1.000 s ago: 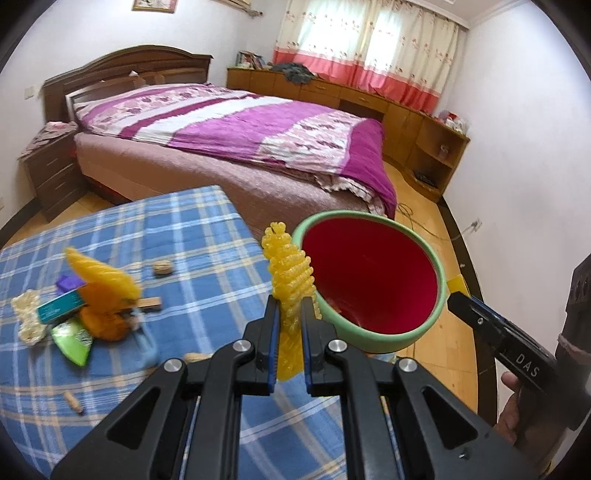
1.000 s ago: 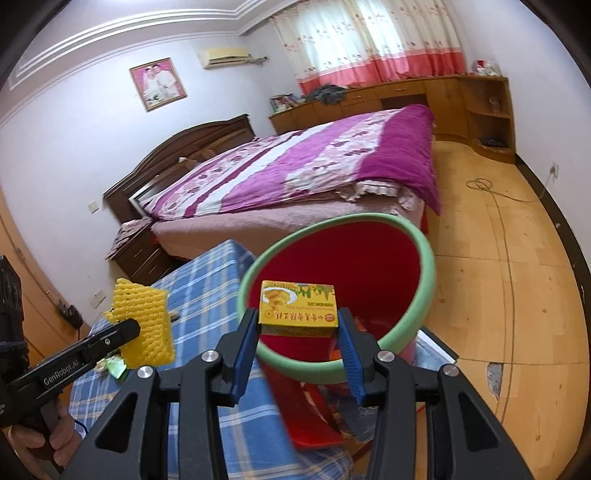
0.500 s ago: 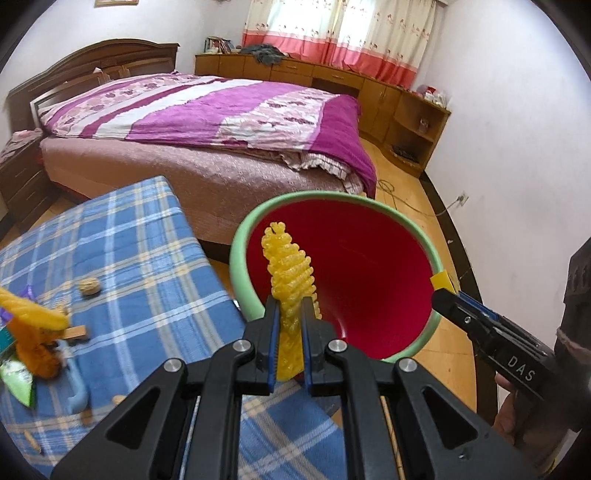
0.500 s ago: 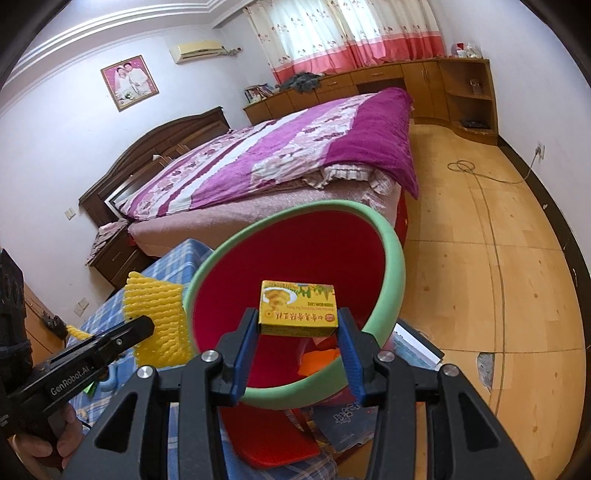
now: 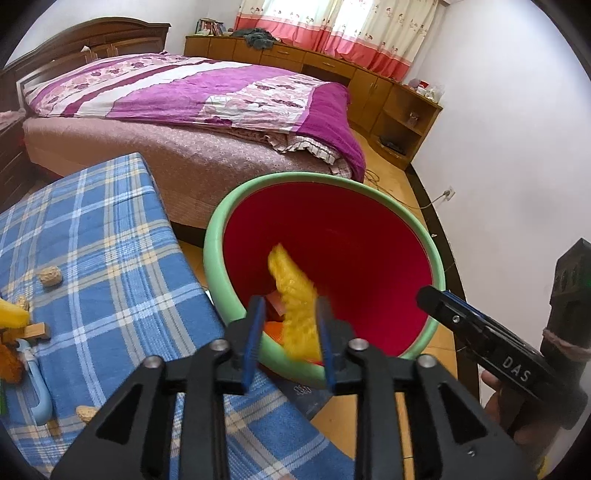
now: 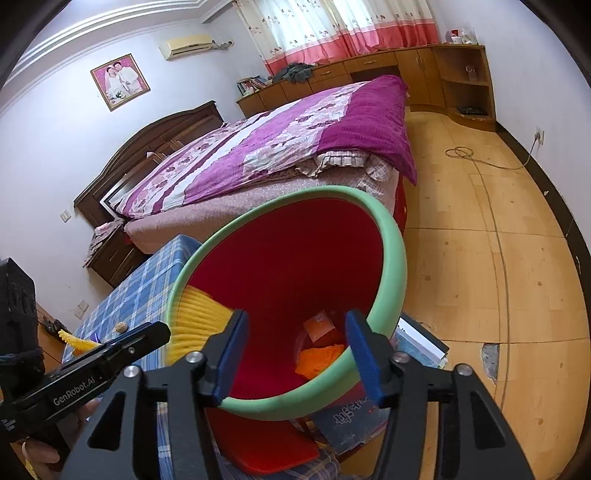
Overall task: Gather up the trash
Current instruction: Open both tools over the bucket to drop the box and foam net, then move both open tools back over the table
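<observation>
Yellow foam net [image 5: 295,314] now tilted, loose inside red bin [image 5: 369,258].

Bedroom behind a checked surface

A bed [image 5: 192,110] with a purple and pink floral quilt [image 6: 295,136] and a dark wooden headboard [image 6: 155,136] fills the middle of the room. Low wooden cabinets [image 5: 332,66] run under red and white curtains [image 5: 354,29], ending in open corner shelves [image 6: 465,81]. A framed photo [image 6: 120,81] and an air conditioner [image 6: 188,46] hang on the wall. A cable [image 6: 476,158] lies coiled on the wooden floor [image 6: 498,258]. The surface wears a blue plaid cloth [image 5: 92,240].
</observation>
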A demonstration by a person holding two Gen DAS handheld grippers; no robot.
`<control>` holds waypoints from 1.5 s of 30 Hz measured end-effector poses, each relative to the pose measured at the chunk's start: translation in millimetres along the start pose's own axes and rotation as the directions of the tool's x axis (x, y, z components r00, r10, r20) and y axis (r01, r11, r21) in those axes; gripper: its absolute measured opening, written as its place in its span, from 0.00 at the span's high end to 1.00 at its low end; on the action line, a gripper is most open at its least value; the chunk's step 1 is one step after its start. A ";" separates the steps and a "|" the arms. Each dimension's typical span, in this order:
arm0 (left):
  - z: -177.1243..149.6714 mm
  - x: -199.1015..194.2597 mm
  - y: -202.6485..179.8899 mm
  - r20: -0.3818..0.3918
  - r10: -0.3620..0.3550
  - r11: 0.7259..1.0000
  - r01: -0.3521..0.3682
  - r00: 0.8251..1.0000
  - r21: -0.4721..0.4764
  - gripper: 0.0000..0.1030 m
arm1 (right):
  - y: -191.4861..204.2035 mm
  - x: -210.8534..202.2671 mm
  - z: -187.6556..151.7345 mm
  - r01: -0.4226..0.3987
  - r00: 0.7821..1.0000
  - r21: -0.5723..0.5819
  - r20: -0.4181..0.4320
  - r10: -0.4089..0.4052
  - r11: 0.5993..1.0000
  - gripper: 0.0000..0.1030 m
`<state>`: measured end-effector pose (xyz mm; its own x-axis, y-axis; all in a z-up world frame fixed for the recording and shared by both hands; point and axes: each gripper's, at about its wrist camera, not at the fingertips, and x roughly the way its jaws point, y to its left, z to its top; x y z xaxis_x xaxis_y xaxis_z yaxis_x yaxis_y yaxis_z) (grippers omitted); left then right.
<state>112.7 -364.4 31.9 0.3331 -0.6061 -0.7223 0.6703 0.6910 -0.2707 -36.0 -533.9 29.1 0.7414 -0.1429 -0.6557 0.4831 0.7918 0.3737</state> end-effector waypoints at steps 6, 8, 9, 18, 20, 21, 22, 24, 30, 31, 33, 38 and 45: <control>-0.9 -6.1 1.0 0.009 0.027 1.000 -0.027 1.000 0.007 0.70 | 0.9 -5.8 -0.1 -0.001 1.000 0.006 0.015 0.001 1.000 0.42; -2.2 -10.4 2.4 0.013 0.028 1.000 -0.028 1.000 0.000 0.70 | 2.1 -8.7 -0.1 -0.001 1.000 0.006 0.019 0.001 1.000 0.42; -3.0 -12.9 3.1 0.015 0.029 1.000 -0.029 0.999 -0.003 0.70 | 2.5 -10.3 -0.3 -0.002 1.000 0.004 0.021 0.002 1.000 0.42; -11.1 -36.8 11.6 0.033 0.072 0.997 -0.071 0.997 -0.031 0.66 | 14.7 -25.0 -3.8 -0.020 0.999 -0.004 0.038 0.021 1.000 0.40; -13.3 -43.8 14.5 0.039 0.077 0.996 -0.075 0.996 -0.041 0.66 | 18.1 -27.7 -5.3 -0.023 0.999 -0.007 0.040 0.023 1.000 0.39; -14.5 -47.1 16.3 0.042 0.079 0.996 -0.077 0.996 -0.047 0.66 | 20.4 -29.6 -6.0 -0.025 0.999 -0.008 0.042 0.025 1.000 0.37; -15.8 -50.6 17.6 0.045 0.081 0.996 -0.079 0.996 -0.053 0.66 | 22.2 -31.5 -6.9 -0.027 0.999 -0.009 0.044 0.027 1.000 0.36; -17.6 -57.1 20.9 0.050 0.086 0.995 -0.083 0.995 -0.064 0.66 | 26.2 -34.2 -7.6 -0.031 0.998 -0.013 0.045 0.031 0.999 0.36; -23.7 -77.7 31.9 0.070 0.106 0.991 -0.099 0.992 -0.095 0.66 | 40.0 -42.4 -11.4 -0.045 0.998 -0.038 0.048 0.047 0.998 0.36; -24.6 -81.4 33.2 0.073 0.109 0.990 -0.101 0.991 -0.100 0.66 | 42.5 -43.7 -12.1 -0.047 0.998 -0.042 0.048 0.049 0.998 0.36; -26.9 -88.5 36.5 0.079 0.118 0.988 -0.109 0.990 -0.106 0.66 | 47.2 -45.9 -14.4 -0.051 0.997 -0.050 0.048 0.054 0.997 0.36; -33.2 -106.9 46.9 0.092 0.142 0.983 -0.130 0.986 -0.128 0.66 | 60.5 -51.0 -18.8 -0.065 0.997 -0.071 0.045 0.068 0.995 0.34; -43.0 -130.1 69.1 0.108 0.178 0.973 -0.159 0.978 -0.168 0.66 | 86.3 -54.3 -26.7 -0.097 0.994 -0.108 0.028 0.101 0.989 0.34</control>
<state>87.2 -220.8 79.8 0.5172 -0.5122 -0.6857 0.4875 0.8348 -0.2559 -47.1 -441.9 79.4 0.7992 -0.0788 -0.5959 0.3554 0.8615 0.3627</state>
